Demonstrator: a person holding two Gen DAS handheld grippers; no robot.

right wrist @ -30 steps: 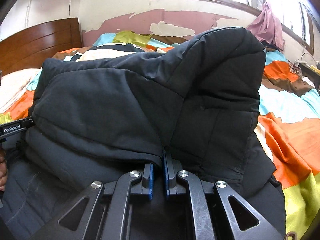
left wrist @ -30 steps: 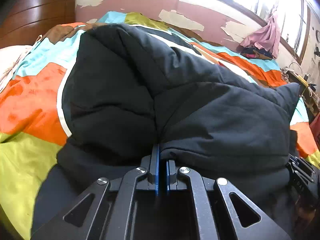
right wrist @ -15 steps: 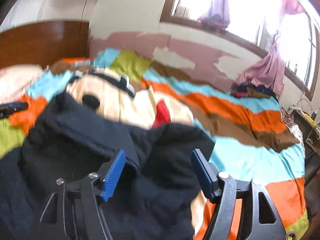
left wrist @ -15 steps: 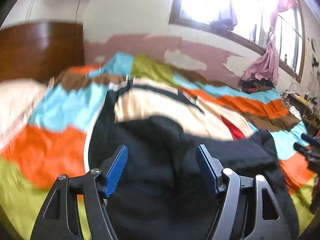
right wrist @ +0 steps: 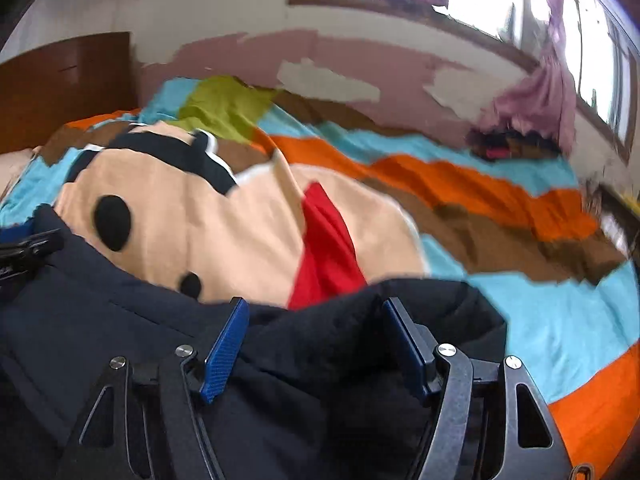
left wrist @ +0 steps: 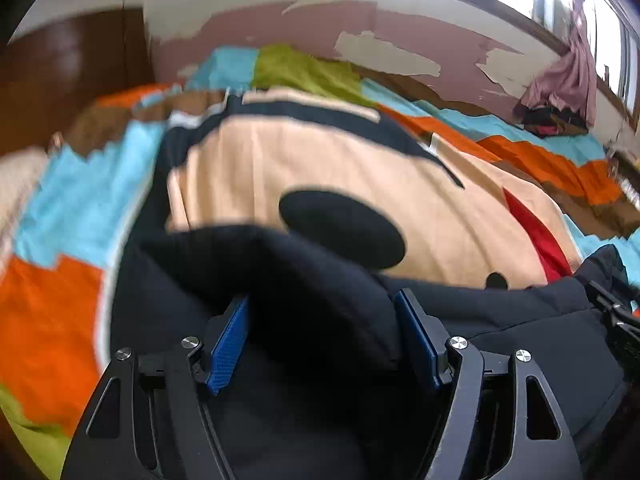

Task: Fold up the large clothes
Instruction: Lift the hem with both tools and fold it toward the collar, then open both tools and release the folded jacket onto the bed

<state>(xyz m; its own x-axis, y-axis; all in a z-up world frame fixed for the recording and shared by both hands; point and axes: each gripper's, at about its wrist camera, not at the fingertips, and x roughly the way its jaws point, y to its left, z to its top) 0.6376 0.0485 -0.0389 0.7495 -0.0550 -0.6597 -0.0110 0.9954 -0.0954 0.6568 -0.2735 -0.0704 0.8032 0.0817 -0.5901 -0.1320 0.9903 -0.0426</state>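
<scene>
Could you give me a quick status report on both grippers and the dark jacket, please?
Left gripper open, jaws just widened. Right gripper open, jaws easing narrower. Dark padded jacket bunched loose between both. Nothing in the way on the bedspread.

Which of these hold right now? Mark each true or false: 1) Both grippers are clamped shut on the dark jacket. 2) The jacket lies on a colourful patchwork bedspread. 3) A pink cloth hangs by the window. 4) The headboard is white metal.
1) False. The left gripper and the right gripper have their jaws apart; the jaws have just been opening and then, on the right, closing slightly, with folds of the dark jacket between them, not pinched.
2) True. The jacket rests on the bedspread.
3) True. The pink cloth hangs there.
4) False. The headboard is brown wood.
</scene>
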